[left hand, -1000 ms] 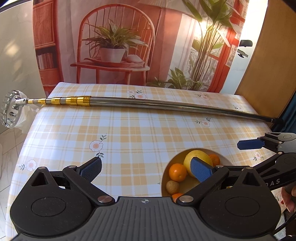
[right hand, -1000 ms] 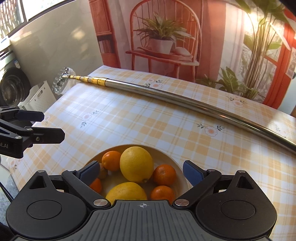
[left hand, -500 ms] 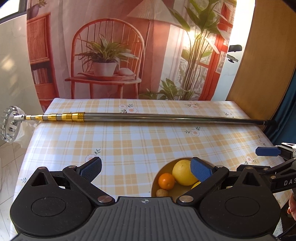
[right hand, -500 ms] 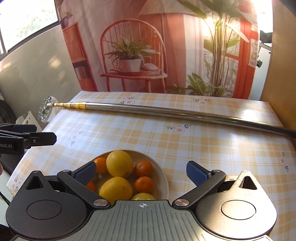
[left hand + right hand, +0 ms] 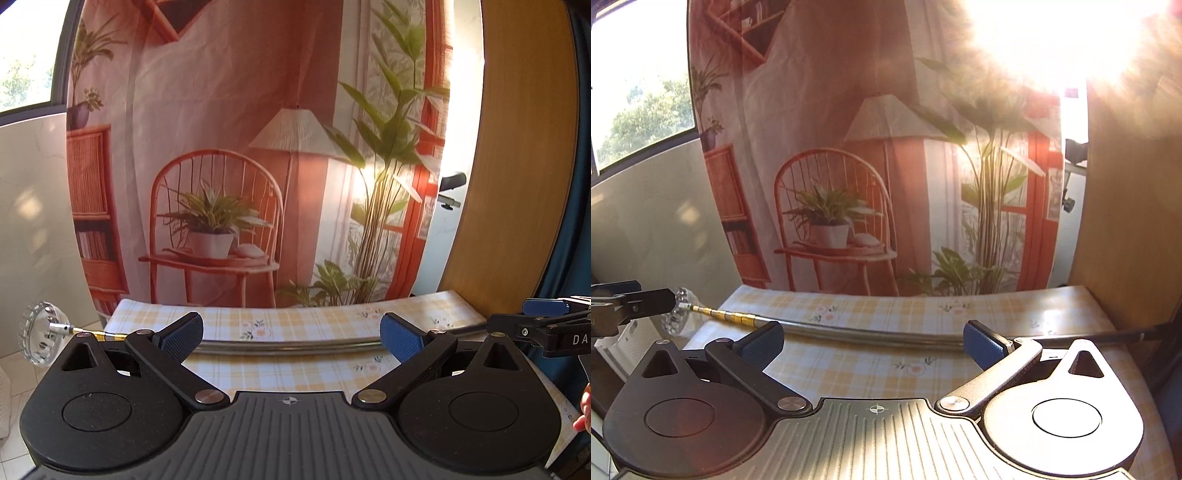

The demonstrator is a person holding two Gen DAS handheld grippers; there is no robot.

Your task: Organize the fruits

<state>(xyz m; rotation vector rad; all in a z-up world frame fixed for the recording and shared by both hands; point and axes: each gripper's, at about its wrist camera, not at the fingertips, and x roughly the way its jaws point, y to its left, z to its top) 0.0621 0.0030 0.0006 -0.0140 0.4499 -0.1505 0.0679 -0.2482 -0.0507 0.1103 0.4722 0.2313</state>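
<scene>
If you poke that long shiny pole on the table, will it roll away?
Probably yes. The pole looks round and smooth and lies flat on the checked tablecloth, so a sideways push would likely roll it. It looks like stiff metal, so it shouldn't bend. The round head hanging past the table edge might make one end dip or swing.

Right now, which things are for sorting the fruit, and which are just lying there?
For the job:
left gripper, open, holding nothing
right gripper, open, holding nothing
No fruit or bowl shows in either view at this moment.

Just lying about:
long metal pole across the checked tablecloth
clear round head at the pole's end, past the table edge
printed backdrop behind the table
</scene>
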